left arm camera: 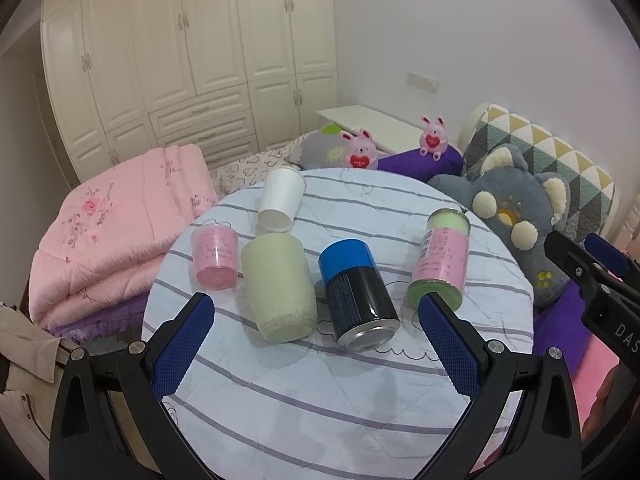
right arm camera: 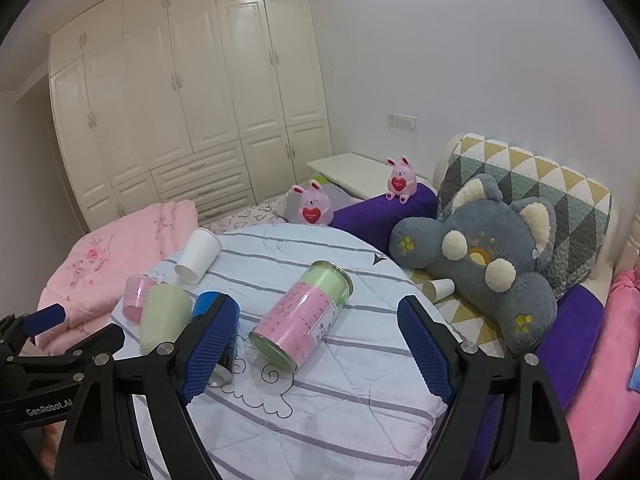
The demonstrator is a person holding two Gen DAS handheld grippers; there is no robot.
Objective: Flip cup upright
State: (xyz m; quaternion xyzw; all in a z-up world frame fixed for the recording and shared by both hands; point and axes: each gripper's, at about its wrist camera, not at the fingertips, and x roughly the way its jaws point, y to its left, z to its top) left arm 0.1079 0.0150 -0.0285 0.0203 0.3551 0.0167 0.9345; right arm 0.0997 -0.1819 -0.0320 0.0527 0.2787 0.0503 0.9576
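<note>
Several cups lie on their sides on a round striped tablecloth (left arm camera: 320, 392). They are a white paper cup (left arm camera: 279, 200) (right arm camera: 197, 256), a small pink cup (left arm camera: 214, 258) (right arm camera: 136, 297), a pale green cup (left arm camera: 280, 290) (right arm camera: 164, 318), a blue and black can-like cup (left arm camera: 356, 294) (right arm camera: 206, 305) and a pink-labelled green jar (left arm camera: 440, 258) (right arm camera: 302, 316). My left gripper (left arm camera: 316, 356) is open and empty, just short of the green cup and the can. My right gripper (right arm camera: 320, 356) is open and empty, near the jar's base end.
A folded pink quilt (left arm camera: 100, 232) lies left of the table. A grey plush bear (right arm camera: 488, 256), purple bolster (right arm camera: 380, 212) and two pink bunnies (left arm camera: 360, 150) sit behind and to the right. Another paper cup (right arm camera: 440, 289) lies on the bed by the bear. Wardrobes (left arm camera: 180, 60) stand behind.
</note>
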